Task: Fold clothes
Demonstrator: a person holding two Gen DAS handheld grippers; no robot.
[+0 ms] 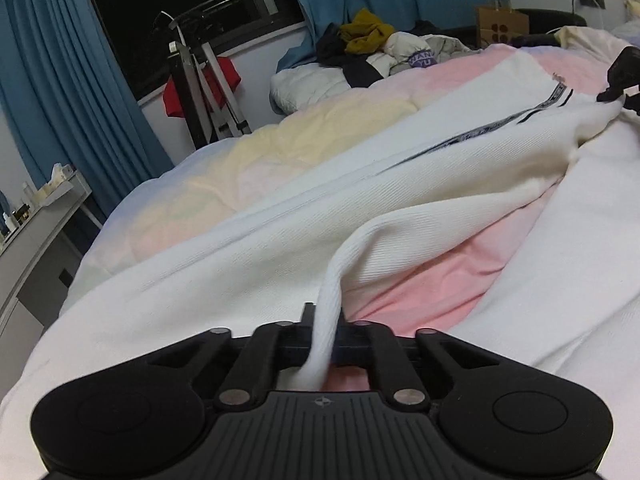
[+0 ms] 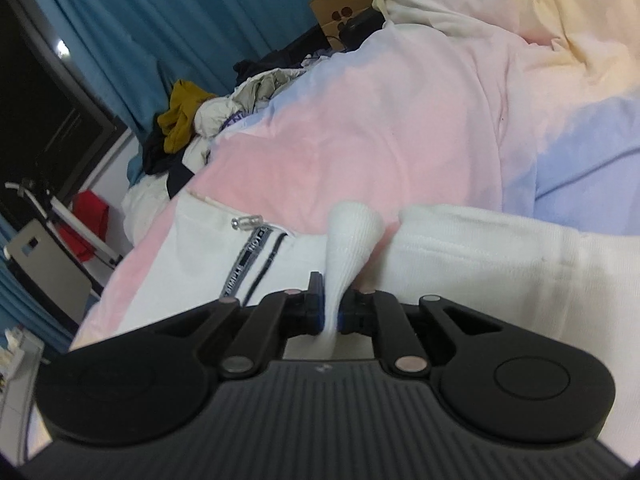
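Note:
White knit trousers [image 1: 280, 216] with a black-and-white side stripe [image 1: 500, 120] lie stretched across the pastel bed cover [image 1: 432, 276]. My left gripper [image 1: 326, 334] is shut on a pinched ridge of their white fabric at one end. In the right wrist view the same trousers [image 2: 208, 256] show their stripe and a small clear tag, and my right gripper [image 2: 330, 308] is shut on a bunched fold of the white fabric. The right gripper also appears as a dark shape [image 1: 622, 80] at the far right of the left wrist view, holding the other end.
A heap of clothes [image 1: 380, 46] with a mustard garment lies at the far side of the bed. A brown paper bag [image 1: 502, 26] stands behind it. A metal rack [image 1: 200, 92] with a red cloth stands by the window and blue curtains. A grey desk [image 1: 36, 248] is at left.

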